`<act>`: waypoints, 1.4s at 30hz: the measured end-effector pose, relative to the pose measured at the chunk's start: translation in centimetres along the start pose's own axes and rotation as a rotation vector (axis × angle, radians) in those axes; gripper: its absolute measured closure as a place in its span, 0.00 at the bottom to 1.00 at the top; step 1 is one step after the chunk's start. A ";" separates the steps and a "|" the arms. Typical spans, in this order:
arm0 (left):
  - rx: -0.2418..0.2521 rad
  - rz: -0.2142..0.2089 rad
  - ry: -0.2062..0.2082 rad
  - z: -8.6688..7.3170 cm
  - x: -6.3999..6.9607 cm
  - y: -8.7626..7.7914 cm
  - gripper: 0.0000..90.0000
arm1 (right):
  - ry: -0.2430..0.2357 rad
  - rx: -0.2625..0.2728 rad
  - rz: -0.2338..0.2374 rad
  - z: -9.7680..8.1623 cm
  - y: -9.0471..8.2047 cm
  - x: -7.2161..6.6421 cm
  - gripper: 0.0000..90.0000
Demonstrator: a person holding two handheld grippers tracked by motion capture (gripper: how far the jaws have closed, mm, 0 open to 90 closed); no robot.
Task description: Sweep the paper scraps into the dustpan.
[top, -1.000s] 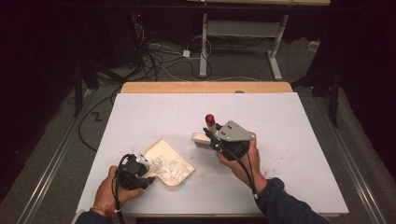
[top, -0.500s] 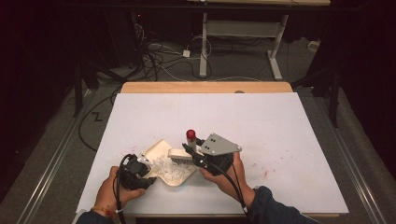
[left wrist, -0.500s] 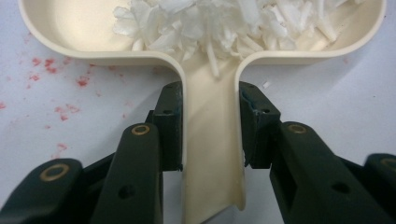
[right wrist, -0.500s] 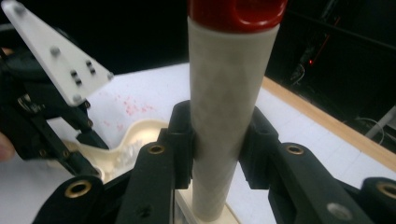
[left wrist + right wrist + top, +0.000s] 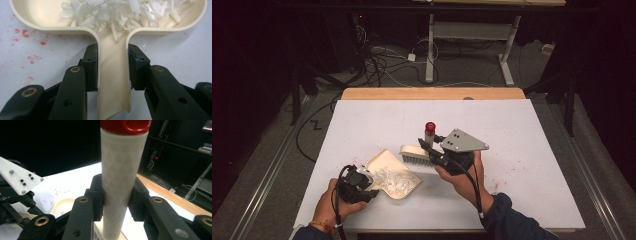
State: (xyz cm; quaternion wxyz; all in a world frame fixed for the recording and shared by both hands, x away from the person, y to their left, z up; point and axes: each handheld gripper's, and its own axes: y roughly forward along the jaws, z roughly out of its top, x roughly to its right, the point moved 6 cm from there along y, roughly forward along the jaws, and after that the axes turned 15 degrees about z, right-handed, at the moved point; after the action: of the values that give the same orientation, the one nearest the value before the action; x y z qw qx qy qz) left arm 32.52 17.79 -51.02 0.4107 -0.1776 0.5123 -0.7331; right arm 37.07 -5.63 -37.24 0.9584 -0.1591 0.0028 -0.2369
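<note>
A cream dustpan (image 5: 387, 165) lies on the white table at the front left, holding a heap of white shreds (image 5: 393, 178). My left gripper (image 5: 364, 181) is shut on the pan's handle (image 5: 113, 75), with a pad pressed on each side of it. My right gripper (image 5: 429, 148) is shut on the upright white handle (image 5: 121, 170) of a brush (image 5: 414, 153) with a red cap (image 5: 430, 126). The brush's bristled head hangs just right of the pan's far corner. The shreds (image 5: 120, 12) fill the right of the pan (image 5: 50, 28).
Faint red specks (image 5: 512, 165) dot the white sheet right of the hands and beside the pan (image 5: 25, 35). A wooden strip (image 5: 432, 93) edges the table's far side. Cables and a desk frame (image 5: 472, 35) stand on the dark floor beyond.
My right gripper swung the brush left up to the pan's mouth, then drew it back to the right and slightly up. The left gripper and the pan have stayed put.
</note>
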 end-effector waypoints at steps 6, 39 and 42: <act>-0.027 0.028 0.016 -0.2 -0.2 -0.1 0.70 | -0.005 -0.045 -0.028 -0.7 0.3 0.8 0.78; -0.042 0.027 0.005 -0.8 -0.6 -0.4 0.70 | 0.016 -0.009 0.019 -0.7 1.1 -0.4 0.78; -0.037 0.020 -0.002 -0.8 -0.7 -0.4 0.70 | 0.020 -0.004 0.005 -0.5 0.5 0.2 0.78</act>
State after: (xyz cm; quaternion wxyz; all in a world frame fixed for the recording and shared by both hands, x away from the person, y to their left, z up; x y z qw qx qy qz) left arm 32.20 18.88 -50.93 0.4149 -0.1807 0.5272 -0.7192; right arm 37.37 -5.46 -37.81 0.9586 -0.1587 0.0134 -0.2362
